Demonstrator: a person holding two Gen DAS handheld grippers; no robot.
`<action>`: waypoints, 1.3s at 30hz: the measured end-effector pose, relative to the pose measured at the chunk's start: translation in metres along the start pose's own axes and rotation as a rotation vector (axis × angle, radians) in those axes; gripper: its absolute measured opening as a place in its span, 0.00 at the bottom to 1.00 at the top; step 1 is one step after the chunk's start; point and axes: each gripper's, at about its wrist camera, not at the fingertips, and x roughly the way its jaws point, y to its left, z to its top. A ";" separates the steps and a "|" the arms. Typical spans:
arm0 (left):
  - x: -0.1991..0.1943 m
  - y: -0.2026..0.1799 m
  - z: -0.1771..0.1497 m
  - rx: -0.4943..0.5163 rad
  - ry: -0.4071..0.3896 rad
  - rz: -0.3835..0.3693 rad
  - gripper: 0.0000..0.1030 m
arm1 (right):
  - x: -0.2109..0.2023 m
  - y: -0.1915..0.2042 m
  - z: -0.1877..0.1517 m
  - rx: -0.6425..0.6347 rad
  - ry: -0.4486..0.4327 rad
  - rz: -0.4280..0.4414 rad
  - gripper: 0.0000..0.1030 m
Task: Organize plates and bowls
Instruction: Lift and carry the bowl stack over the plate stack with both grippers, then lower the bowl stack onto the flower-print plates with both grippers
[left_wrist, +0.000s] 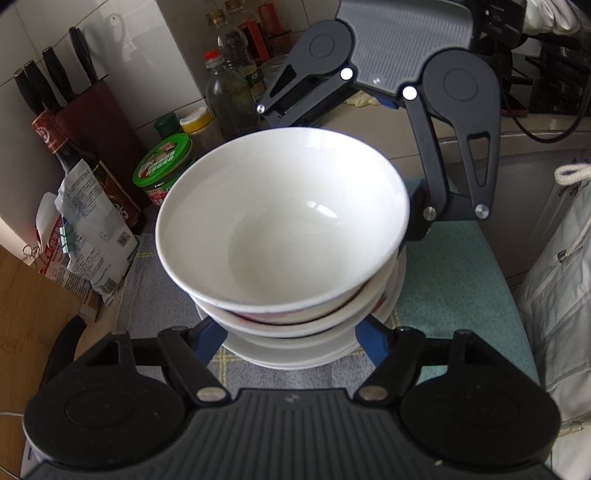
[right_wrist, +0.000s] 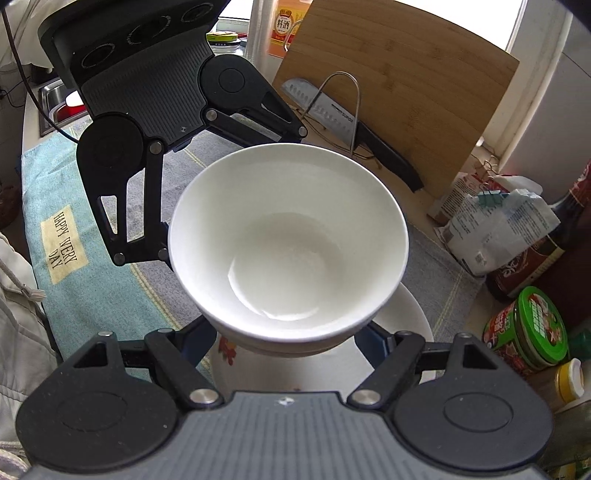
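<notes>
Gripping from opposite sides, the left gripper (left_wrist: 291, 334) and the right gripper (right_wrist: 291, 338) both clamp the stack of plates (left_wrist: 295, 350), each with its blue fingers (left_wrist: 371, 338) pressed against the stack's rim, jaws spread wide around it. The nested bowls (left_wrist: 282, 225) sit on top, the uppermost plain white and empty, filling the centre of both wrist views. In the left wrist view the right gripper shows at 1 o'clock, angled down onto the far side of the stack. In the right wrist view the left gripper shows at 10 o'clock, also pitched steeply down. Under the stack lies a teal towel (right_wrist: 55, 192) beside a grey checked cloth (right_wrist: 436, 266); whether the plates touch the cloths cannot be told. Room is tight on one side: a green-lidded jar (left_wrist: 164, 168), a dark bottle (left_wrist: 70, 155), a paper packet (left_wrist: 92, 236) and a knife block (left_wrist: 99, 122) crowd 9 to 10 o'clock in the left view. A cutting board (right_wrist: 406, 92) with a knife (right_wrist: 354, 129) leans at 1 o'clock in the right view.
</notes>
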 end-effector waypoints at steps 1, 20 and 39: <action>0.003 0.001 0.002 0.004 -0.002 -0.001 0.73 | -0.001 -0.003 -0.002 0.005 0.003 -0.006 0.82; 0.037 0.012 0.009 0.000 -0.002 -0.047 0.73 | 0.015 -0.028 -0.024 0.062 0.055 -0.014 0.82; 0.041 0.015 0.003 -0.012 -0.023 -0.009 0.87 | 0.018 -0.031 -0.025 0.085 0.058 -0.013 0.88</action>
